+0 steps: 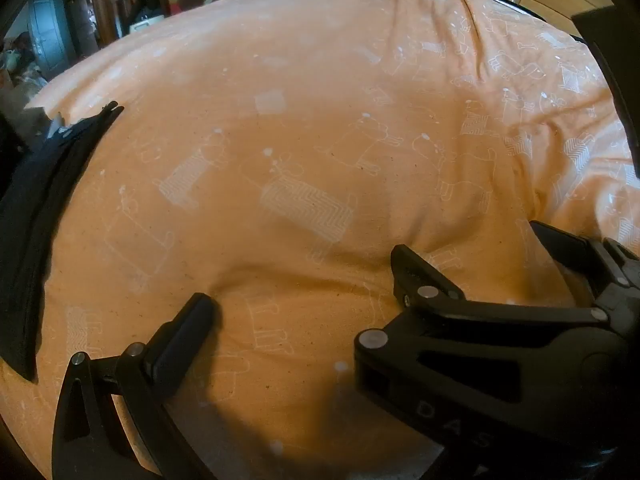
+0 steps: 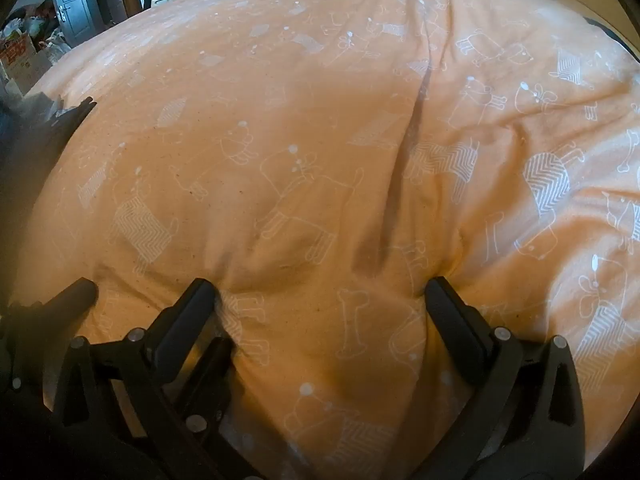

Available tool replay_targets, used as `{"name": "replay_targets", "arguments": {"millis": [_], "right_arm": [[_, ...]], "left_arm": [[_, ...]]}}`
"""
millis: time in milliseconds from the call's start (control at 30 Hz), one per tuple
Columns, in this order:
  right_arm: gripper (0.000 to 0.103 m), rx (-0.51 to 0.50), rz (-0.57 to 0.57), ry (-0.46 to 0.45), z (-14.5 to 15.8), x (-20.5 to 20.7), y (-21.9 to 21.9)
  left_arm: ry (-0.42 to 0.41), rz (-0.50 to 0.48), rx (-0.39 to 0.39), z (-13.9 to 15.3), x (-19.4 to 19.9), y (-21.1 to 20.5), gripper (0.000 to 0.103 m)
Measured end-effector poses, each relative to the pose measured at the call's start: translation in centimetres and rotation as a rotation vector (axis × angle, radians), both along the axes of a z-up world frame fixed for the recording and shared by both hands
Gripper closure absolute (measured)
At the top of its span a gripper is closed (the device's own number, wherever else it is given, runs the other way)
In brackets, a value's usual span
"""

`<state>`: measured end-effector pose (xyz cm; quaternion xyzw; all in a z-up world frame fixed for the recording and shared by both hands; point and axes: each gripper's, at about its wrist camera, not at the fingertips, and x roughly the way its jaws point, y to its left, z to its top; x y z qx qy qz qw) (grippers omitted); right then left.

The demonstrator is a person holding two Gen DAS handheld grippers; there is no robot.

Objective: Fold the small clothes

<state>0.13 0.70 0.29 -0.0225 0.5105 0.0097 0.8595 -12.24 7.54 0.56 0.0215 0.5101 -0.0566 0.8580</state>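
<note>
1. The left gripper (image 1: 306, 276) has its jaws wide apart, tips pressing into the orange bedcover (image 1: 304, 128), nothing between them.
2. The right gripper (image 2: 320, 292) likewise stands spread, gripping nothing.
3. The black garment (image 1: 36, 216) lies flat, well off to the left of the left jaws, touching neither gripper.

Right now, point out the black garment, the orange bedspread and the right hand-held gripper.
black garment (image 1: 28, 240): left wrist view, middle of the dark cloth.
orange bedspread (image 1: 320, 100): left wrist view, bare patch.
right hand-held gripper (image 2: 320, 292): right wrist view, midway between fingertips.
</note>
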Motion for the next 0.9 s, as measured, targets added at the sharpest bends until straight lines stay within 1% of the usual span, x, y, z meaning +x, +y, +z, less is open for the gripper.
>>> {"name": "replay_targets", "arguments": {"millis": [300,400,433,900], "right_arm": [[0.0,0.003,0.004,0.003,-0.16,-0.26,-0.67],[0.0,0.003,0.004,0.004,-0.21,-0.22,-0.81],[0.0,0.003,0.004,0.004,-0.23,-0.21,-0.84],[0.0,-0.002,0.004,-0.001,-0.22,-0.26,-0.84]], "left_arm": [[0.001,0.0,-0.001,0.0,-0.11,-0.08,0.0],[0.0,0.0,-0.002,0.12,-0.87,0.08,0.0],[0.001,0.0,0.0,-0.17,-0.24,-0.2,0.0],[0.0,0.0,0.002,-0.02,-0.04,-0.11,0.0]]}}
